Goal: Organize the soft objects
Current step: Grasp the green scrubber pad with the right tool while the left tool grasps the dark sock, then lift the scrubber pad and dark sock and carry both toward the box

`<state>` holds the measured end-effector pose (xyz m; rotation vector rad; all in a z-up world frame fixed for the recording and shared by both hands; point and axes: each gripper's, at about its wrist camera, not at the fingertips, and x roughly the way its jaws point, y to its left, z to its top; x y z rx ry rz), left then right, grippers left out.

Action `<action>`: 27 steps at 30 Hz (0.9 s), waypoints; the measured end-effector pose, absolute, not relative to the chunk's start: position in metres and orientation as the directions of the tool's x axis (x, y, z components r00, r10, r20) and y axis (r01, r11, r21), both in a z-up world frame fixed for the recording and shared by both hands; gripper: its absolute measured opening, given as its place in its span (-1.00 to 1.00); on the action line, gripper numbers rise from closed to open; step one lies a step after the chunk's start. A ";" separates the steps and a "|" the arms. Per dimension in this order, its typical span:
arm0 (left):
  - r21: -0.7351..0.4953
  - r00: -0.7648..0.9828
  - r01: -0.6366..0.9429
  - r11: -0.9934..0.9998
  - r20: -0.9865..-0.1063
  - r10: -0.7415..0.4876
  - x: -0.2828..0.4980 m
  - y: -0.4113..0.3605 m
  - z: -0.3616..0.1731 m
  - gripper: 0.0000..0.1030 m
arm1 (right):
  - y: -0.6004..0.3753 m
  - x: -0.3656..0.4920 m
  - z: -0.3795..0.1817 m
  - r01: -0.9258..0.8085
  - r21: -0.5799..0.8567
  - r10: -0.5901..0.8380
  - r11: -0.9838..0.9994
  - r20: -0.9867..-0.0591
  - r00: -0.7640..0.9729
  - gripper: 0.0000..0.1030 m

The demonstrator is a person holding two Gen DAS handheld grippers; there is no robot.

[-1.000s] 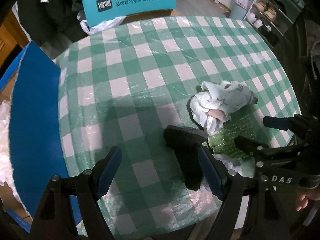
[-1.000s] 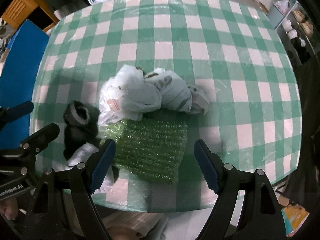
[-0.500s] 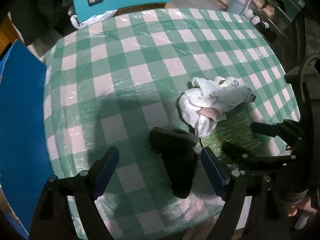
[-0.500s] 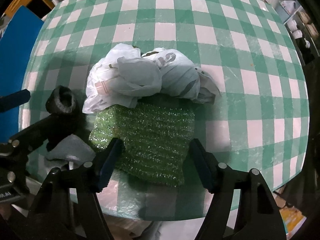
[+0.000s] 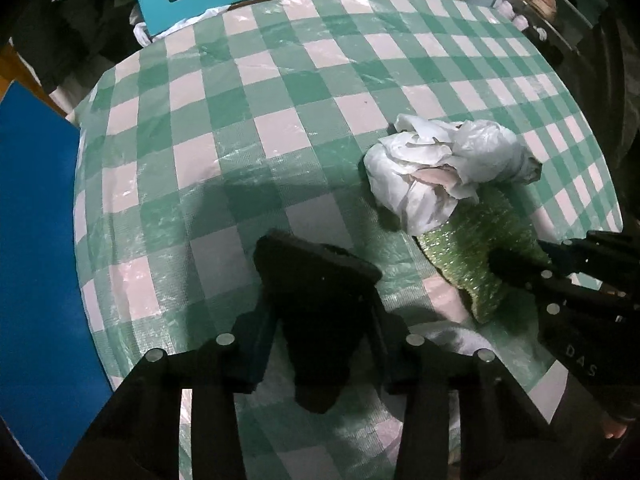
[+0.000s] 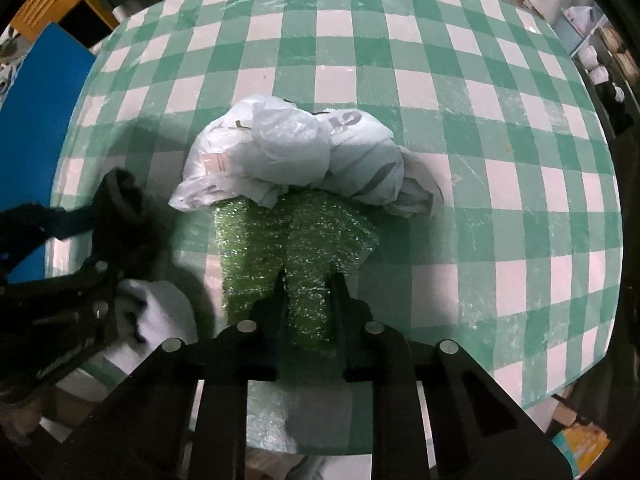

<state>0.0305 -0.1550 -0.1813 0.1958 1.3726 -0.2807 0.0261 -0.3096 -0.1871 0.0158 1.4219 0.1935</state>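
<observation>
We hold both grippers pointing steeply down over the near edge of a table (image 5: 280,80) under a green-and-white checked cloth. On the left, our left gripper (image 5: 320,320) straddles a black sock (image 5: 316,300) that lies on the cloth near the edge; its jaws are closing, with the sock between them and the pads already against its sides. From the right wrist view the same gripper (image 6: 100,240) comes in from the left edge, the sock (image 6: 124,204) in front of it, its open cuff facing up.

Further right, a crumpled white plastic bag (image 5: 440,168) sits on the cloth, touching the far edge of a green bubble wrap (image 5: 472,256). We cannot tell what the bag (image 6: 288,156) holds.

On the right, our right gripper (image 6: 308,308) is clamped narrowly on the near part of the wrap (image 6: 296,240), which bunches into a fold between the pads. Just left of it, at the edge, lies a pale grey cloth (image 6: 160,312).
</observation>
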 end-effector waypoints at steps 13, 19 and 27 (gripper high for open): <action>0.010 0.256 0.224 0.974 -0.965 -0.049 0.057 -0.124 -0.170 -0.24 | -0.302 0.031 -0.162 -0.131 0.157 0.182 0.979 -0.961 0.210 -0.75; 0.012 0.299 0.207 0.978 -0.953 -0.052 0.060 -0.114 -0.152 -0.25 | -0.299 0.025 -0.150 -0.133 0.179 0.207 0.975 -0.948 0.243 -0.76; 0.037 0.360 0.216 0.976 -0.932 -0.044 0.051 -0.112 -0.125 -0.25 | -0.295 0.018 -0.120 -0.152 0.175 0.214 0.973 -0.932 0.294 -0.76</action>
